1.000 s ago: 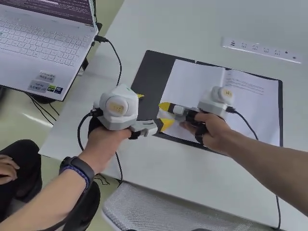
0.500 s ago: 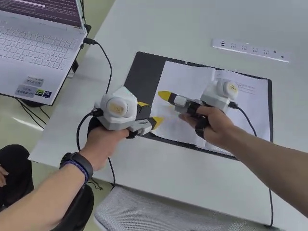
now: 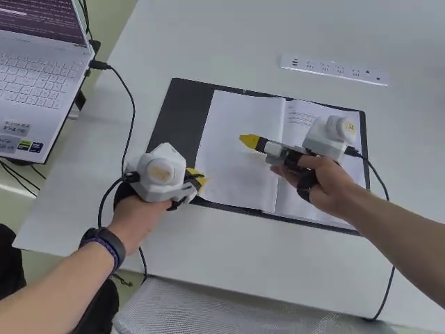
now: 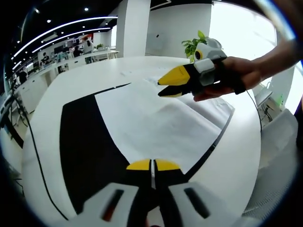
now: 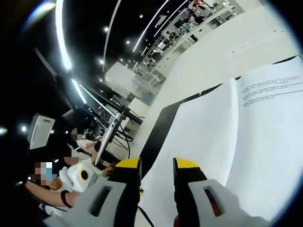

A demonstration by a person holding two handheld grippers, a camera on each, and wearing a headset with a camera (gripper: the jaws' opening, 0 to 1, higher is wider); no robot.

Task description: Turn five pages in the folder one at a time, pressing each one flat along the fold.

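A black folder (image 3: 177, 118) lies open on the white table, with a blank white left page (image 3: 233, 170) and a printed right page (image 3: 309, 115). My left gripper (image 3: 197, 182) rests at the folder's front left edge. Its yellow tips are shut with nothing between them (image 4: 152, 165), and they point over the black cover (image 4: 80, 137). My right gripper (image 3: 247, 141) hovers over the left page near the fold. Its own view (image 5: 157, 165) shows a gap between its tips, which hold nothing, above the page (image 5: 203, 127). From the left gripper view, the right gripper (image 4: 166, 86) hangs above the paper (image 4: 151, 127).
A laptop (image 3: 35, 76) stands at the far left with a black cable (image 3: 128, 97) running along the table. A white power strip (image 3: 332, 69) lies beyond the folder. The table's front edge (image 3: 208, 275) is close, with a mesh chair (image 3: 208, 309) below.
The two grippers, close together at the page's front left corner before, have parted. The right one rose toward the fold. The left one drew back to the folder's front left edge.
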